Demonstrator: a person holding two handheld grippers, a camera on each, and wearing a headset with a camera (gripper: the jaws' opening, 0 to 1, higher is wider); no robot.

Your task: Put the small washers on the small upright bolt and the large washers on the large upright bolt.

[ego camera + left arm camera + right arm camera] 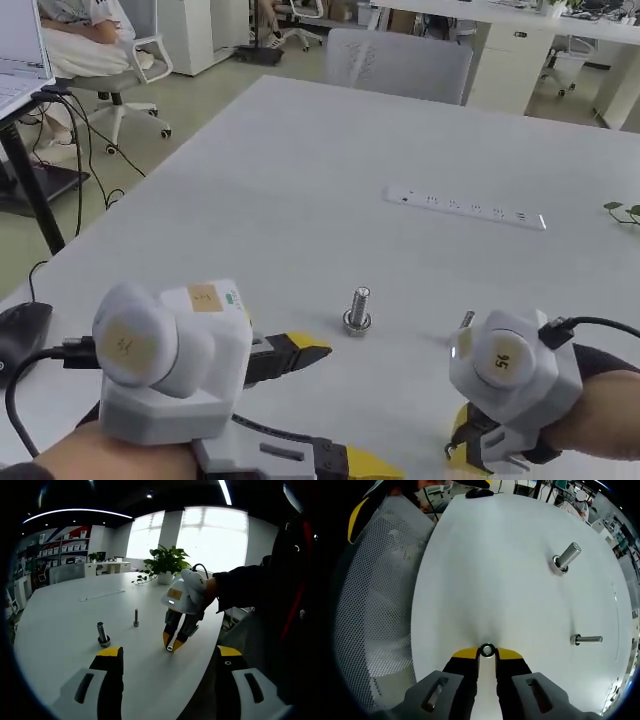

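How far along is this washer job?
Early, it seems. Done: nothing I can confirm; the bases of the large bolt and small bolt are too small to judge. In hand: the right hand-held gripper pinches one washer. To do: drop it over a bolt.

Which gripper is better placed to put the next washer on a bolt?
Right. The right gripper is shut on a washer, with the small bolt and large bolt ahead; the left gripper is open and empty.
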